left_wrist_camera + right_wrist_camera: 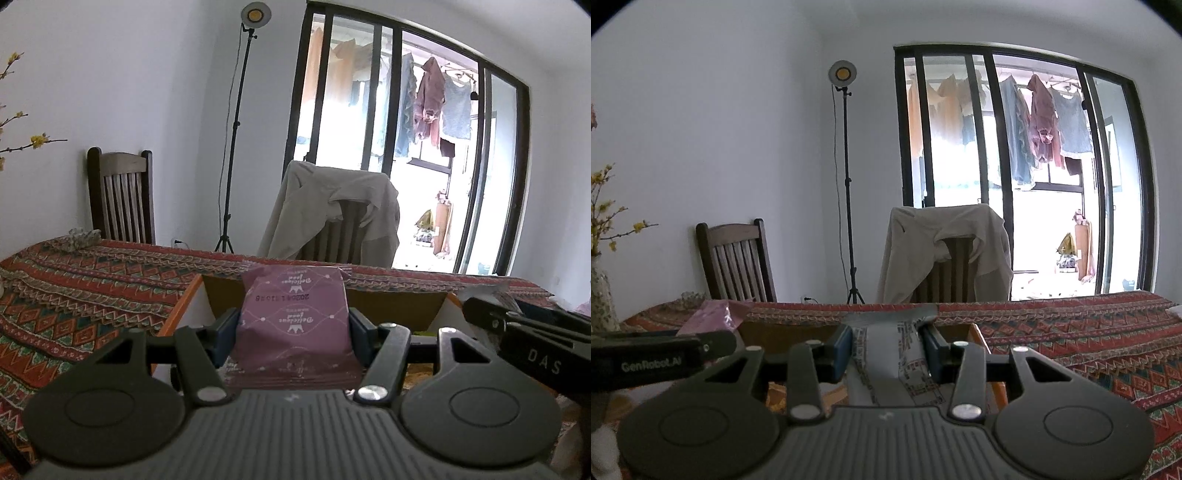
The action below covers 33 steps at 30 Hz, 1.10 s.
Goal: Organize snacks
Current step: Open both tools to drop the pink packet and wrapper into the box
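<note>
My left gripper (pixel 292 328) is shut on a purple snack packet (pixel 295 310) with white print, held upright above an open cardboard box (pixel 391 308) with an orange rim. My right gripper (pixel 886 347) is shut on a white snack packet (pixel 886 350) with grey and red print, over the same box (pixel 975 332). In the left wrist view the right gripper's black body (pixel 532 332) shows at the right edge. The right wrist view has the left gripper's body at its left side, with the purple packet (pixel 709 315) beyond it. The box's inside is mostly hidden.
A patterned red tablecloth (pixel 81 291) covers the table (pixel 1089 332). Two chairs stand behind it, one bare (pixel 120 195) and one draped with a beige garment (pixel 332 210). A lamp on a tripod (pixel 232 147) stands at the wall. A vase with yellow flowers (pixel 602 295) is at left.
</note>
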### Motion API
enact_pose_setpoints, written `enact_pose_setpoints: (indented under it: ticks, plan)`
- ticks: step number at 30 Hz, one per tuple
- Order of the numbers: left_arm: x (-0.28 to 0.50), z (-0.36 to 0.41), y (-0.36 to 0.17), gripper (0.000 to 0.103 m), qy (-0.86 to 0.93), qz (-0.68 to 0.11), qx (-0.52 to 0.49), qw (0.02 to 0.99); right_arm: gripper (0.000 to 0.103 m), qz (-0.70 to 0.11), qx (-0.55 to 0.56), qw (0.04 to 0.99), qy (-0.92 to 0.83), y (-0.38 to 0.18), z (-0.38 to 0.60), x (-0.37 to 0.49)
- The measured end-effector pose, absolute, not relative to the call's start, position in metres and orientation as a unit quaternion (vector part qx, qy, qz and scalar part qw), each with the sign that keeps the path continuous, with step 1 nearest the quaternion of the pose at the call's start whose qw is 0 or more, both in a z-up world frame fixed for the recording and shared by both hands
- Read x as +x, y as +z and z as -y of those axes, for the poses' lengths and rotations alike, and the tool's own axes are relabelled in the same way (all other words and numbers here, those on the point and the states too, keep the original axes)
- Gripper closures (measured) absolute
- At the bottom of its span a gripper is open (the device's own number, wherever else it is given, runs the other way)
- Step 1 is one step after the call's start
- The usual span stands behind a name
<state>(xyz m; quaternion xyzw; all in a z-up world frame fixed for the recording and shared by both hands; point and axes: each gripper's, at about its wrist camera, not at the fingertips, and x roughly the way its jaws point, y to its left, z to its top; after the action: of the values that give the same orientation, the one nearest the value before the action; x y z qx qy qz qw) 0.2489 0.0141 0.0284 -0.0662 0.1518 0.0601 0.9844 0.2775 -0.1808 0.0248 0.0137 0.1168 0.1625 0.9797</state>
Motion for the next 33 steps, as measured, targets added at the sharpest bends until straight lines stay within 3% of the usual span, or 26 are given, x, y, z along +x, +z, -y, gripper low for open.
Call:
enact_pose_setpoints:
  ticks: [18,20,22,25,33]
  plan:
    - [0.252,-0.017,0.026,0.037,0.055,-0.149,-0.070,0.985,0.060,-0.136,0.001,0.978,0.159,0.021,0.173,0.287]
    - [0.250,-0.017,0.027,0.020,0.056,-0.141,-0.073,0.986,0.050,-0.139,0.001,0.977,0.159,0.020,0.173,0.288]
    - [0.246,-0.018,0.028,0.003,0.066,-0.127,-0.075,0.987,0.025,-0.136,0.005,0.978,0.156,0.021,0.173,0.287]
    - [0.241,-0.022,0.031,0.000,0.068,-0.113,-0.091,0.987,0.003,-0.123,0.013,0.980,0.158,0.023,0.176,0.283]
    - [0.241,-0.024,0.032,0.000,0.077,-0.116,-0.096,0.986,0.000,-0.122,0.016,0.982,0.146,0.021,0.180,0.283]
